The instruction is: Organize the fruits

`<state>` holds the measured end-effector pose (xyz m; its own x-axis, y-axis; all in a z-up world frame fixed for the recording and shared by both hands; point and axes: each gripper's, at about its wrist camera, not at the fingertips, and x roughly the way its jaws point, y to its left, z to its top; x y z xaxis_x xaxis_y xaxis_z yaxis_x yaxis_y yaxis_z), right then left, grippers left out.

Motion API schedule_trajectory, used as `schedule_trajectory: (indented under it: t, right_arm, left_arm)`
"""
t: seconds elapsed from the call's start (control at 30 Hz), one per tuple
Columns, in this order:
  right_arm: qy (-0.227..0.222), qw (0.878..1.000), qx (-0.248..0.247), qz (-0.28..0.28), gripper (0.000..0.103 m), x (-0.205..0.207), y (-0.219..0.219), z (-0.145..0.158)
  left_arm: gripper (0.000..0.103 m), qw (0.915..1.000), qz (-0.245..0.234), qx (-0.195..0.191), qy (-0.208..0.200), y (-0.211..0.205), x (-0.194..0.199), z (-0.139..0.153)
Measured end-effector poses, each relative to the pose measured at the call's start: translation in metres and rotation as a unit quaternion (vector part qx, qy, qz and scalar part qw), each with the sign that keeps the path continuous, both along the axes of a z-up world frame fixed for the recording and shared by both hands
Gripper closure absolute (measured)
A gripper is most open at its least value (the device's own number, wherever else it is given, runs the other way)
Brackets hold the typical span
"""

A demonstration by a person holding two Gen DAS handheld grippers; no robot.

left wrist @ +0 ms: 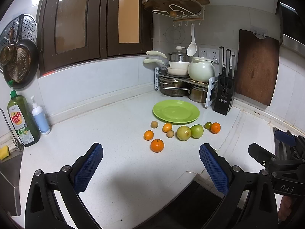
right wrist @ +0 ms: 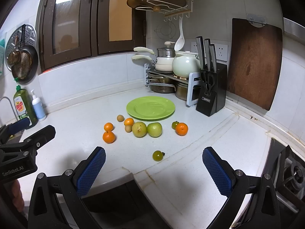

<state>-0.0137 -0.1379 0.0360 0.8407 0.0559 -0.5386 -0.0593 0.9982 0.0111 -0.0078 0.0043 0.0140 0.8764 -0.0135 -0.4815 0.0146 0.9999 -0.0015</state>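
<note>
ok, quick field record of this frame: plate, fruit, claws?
plate: green plate, empty, near the pot rack
fruit: all on the counter, none plated; four oranges, two large green fruits, two small brown ones, two small green tomatoes
stray: one green tomato apart, nearest the counter edge
left claw: open, empty
right claw: open, empty

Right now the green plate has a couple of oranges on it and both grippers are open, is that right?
Not quite. The green plate holds nothing; the oranges lie on the counter in front of it, as the right wrist view shows. Both the left gripper and right gripper are indeed open.
</note>
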Motion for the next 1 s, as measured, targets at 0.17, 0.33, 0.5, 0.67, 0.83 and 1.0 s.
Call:
schedule_trajectory:
  t: [0.17, 0.33, 0.5, 0.67, 0.83, 1.0]
  right_arm:
    - [0.000, 1.000, 0.001, 0.000, 0.001, -0.0007, 0.0014, -0.0003]
    - [0.000, 1.000, 0.004, 0.003, 0.001, -0.0005, 0.0019, -0.0001]
    - [0.000, 1.000, 0.006, 0.003, 0.001, 0.0010, 0.0015, -0.0020]
    - [0.001, 1.000, 0.007, 0.004, 0.001, 0.0020, 0.0026, -0.0029]
    - [0.001, 1.000, 0.007, 0.003, 0.001, 0.0026, 0.0029, -0.0037]
    - [0.003, 1.000, 0.008, 0.004, 0.001, 0.0063, 0.0042, -0.0068]
  left_arm:
    - [0.000, 1.0000, 0.000, 0.000, 0.001, -0.0009, 0.0010, 0.0010]
    - [0.000, 1.0000, 0.000, 0.000, 0.000, -0.0013, 0.0008, 0.0008]
    - [0.000, 1.0000, 0.001, 0.001, 0.000, -0.0019, 0.0006, 0.0001]
    - [0.000, 1.0000, 0.001, 0.001, 0.000, -0.0023, 0.0003, -0.0003]
    - [0.000, 1.0000, 0.000, 0.001, 0.001, -0.0024, 0.0004, -0.0005]
    - [0.000, 1.0000, 0.001, 0.002, 0.003, -0.0028, 0.0037, -0.0014]
